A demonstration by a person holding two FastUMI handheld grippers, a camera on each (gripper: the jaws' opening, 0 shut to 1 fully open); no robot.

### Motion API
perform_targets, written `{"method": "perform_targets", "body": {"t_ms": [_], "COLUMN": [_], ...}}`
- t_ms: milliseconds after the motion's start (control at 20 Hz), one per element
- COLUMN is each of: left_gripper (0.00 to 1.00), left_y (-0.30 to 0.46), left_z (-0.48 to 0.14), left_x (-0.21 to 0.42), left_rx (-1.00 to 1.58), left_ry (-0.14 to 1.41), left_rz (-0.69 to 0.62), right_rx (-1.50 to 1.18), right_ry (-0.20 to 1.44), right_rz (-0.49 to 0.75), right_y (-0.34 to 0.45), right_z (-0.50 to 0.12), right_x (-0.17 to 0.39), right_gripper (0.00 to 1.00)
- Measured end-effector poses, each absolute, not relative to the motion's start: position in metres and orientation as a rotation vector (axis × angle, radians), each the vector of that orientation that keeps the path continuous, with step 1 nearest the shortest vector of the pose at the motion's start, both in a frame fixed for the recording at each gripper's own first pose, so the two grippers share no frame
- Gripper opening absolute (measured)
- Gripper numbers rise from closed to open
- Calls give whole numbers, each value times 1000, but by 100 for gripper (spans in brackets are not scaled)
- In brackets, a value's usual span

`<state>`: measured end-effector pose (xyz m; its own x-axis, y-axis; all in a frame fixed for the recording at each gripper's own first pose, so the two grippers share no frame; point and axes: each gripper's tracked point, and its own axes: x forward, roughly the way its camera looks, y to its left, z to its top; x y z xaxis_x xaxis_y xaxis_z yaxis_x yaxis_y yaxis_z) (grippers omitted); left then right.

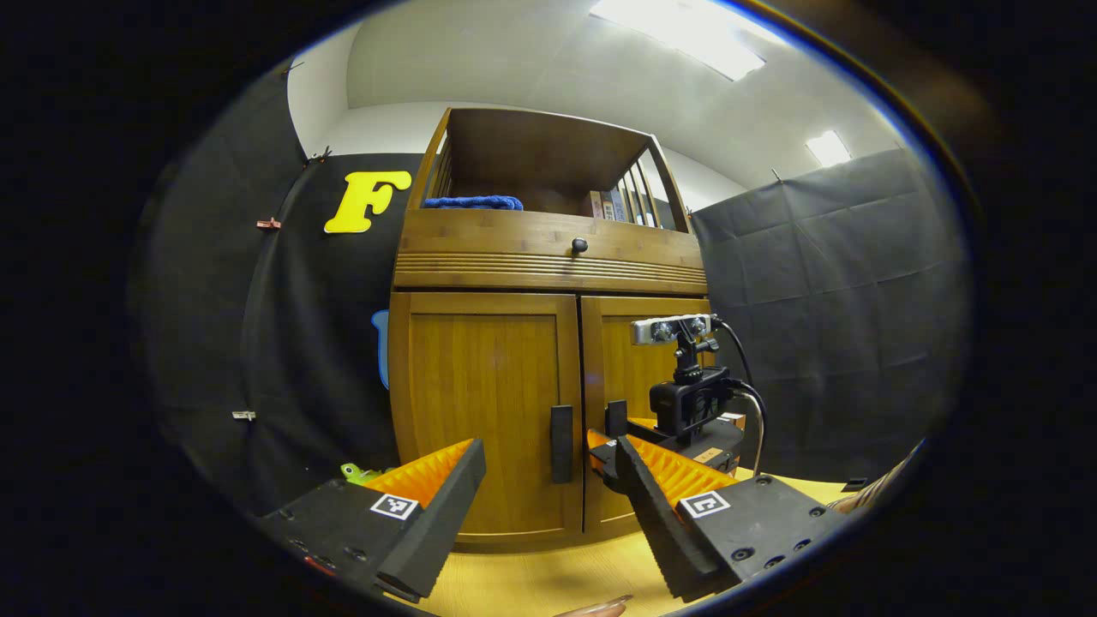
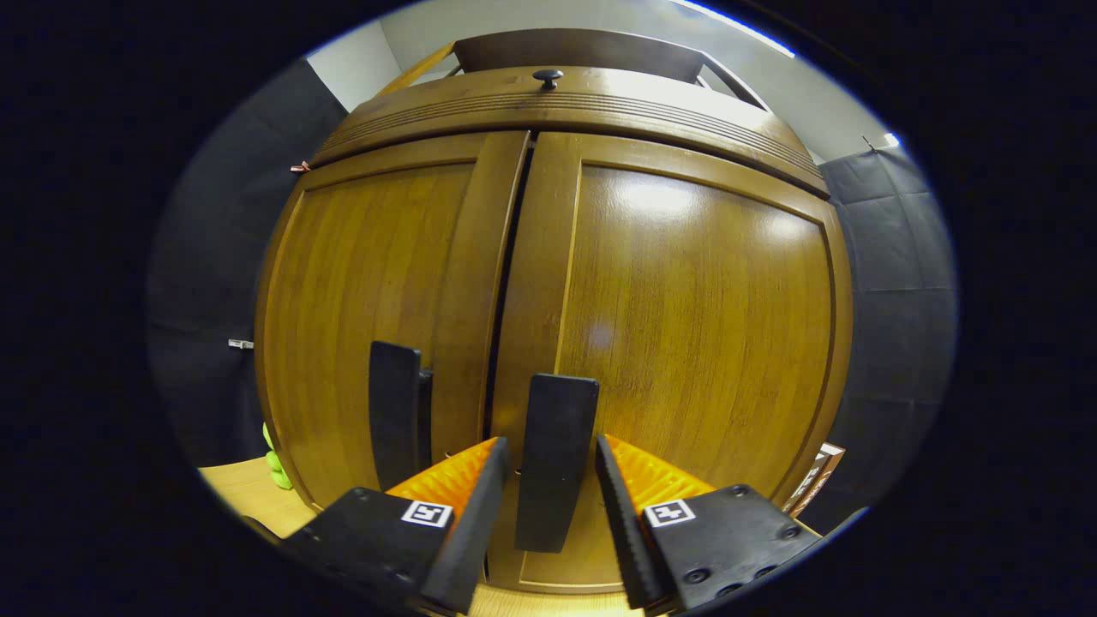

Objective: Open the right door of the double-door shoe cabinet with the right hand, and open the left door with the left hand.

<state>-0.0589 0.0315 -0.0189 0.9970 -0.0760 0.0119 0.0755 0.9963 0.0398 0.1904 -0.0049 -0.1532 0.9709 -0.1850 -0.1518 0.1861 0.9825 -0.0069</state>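
Standing shut on the pale wooden surface (image 1: 531,587), the shoe cabinet (image 1: 548,257) has both doors closed, a thin dark seam running between them. In the right gripper view the right hand-held gripper (image 2: 548,467) is spread, its two fingers flanking the dark upright handle (image 2: 555,463) of the right door (image 2: 686,326) with a narrow gap on each side, so neither finger presses on it. The left door's handle (image 2: 394,411) stands just beside it, across the seam. In the left gripper view the left hand-held gripper (image 1: 548,467) is spread wide and sits back from the left door (image 1: 484,403), whose handle (image 1: 561,443) shows between its fingers with open room around it. Farther off there, the right hand-held gripper (image 1: 613,428) is up against the right door. No readable writing shows on the cabinet; each gripper carries small black-and-white square markers. A round knob (image 1: 579,245) sits on the drawer front above the doors, and a blue cloth (image 1: 473,203) lies on the open shelf on top.
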Motion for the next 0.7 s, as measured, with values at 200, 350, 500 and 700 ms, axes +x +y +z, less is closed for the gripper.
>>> {"method": "perform_targets", "body": {"t_ms": [200, 350, 500, 700], "left_gripper": [94, 95, 95, 95], "left_y": [35, 37, 41, 42], "left_z": [-18, -16, -20, -22], "left_x": [-61, -61, -63, -69], "left_rx": [11, -6, -7, -47], "left_ry": [-19, -27, -13, 4], "left_rz": [-76, -69, -59, -69], "right_rx": [41, 14, 25, 33], "right_ry": [158, 158, 175, 194], "right_rz": [-177, -160, -126, 0], "right_y": [-8, -7, -5, 2], "right_z": [-151, -152, -152, -146], "right_x": [188, 188, 185, 165], "right_gripper": [36, 31, 36, 40]}}
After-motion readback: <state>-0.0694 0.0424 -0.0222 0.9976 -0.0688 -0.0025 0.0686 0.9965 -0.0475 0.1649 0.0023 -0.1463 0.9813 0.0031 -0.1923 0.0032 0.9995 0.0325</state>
